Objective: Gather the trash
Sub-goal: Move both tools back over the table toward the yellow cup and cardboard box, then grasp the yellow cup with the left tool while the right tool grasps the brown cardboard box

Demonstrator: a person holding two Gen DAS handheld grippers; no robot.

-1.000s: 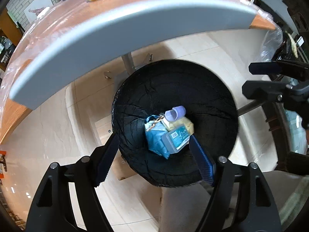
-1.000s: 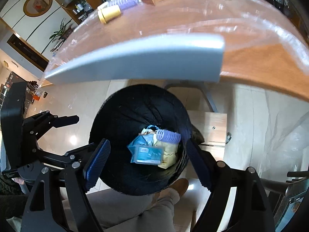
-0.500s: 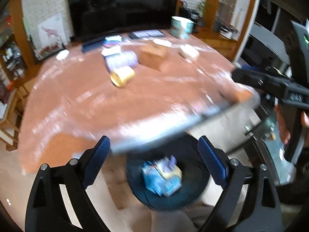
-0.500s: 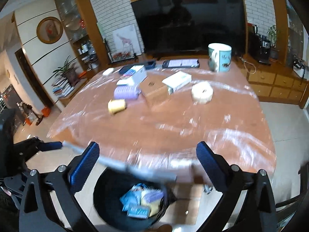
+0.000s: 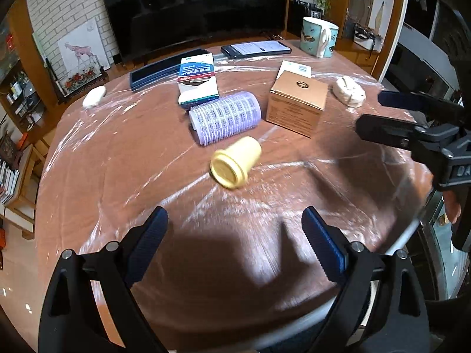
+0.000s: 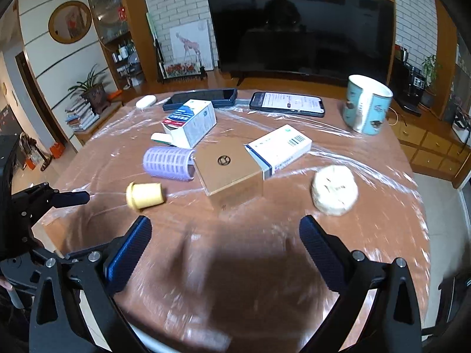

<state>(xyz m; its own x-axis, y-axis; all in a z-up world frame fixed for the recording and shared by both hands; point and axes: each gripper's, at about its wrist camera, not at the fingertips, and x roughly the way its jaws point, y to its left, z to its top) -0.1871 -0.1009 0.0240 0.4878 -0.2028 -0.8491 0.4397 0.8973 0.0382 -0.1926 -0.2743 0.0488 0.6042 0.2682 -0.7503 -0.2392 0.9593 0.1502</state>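
Trash bin gone from view; both tongs (image 5: 232,232) (image 6: 223,235) empty, just spread wide, now over table (image 5: 117,158).

Film-covered brown table (image 5: 117,158), yellow cap (image 5: 235,161), purple roller (image 5: 225,116), cardboard box (image 5: 297,107), mug (image 6: 368,104), phones (image 6: 287,103)

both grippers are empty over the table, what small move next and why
Probably ease the left gripper forward and down toward the yellow cap. Its jaws stand open with nothing between them, and the cap lies on its side, nearest and almost straight ahead, apart from the purple roller. The right gripper, also open and empty, is better placed for the white wad.
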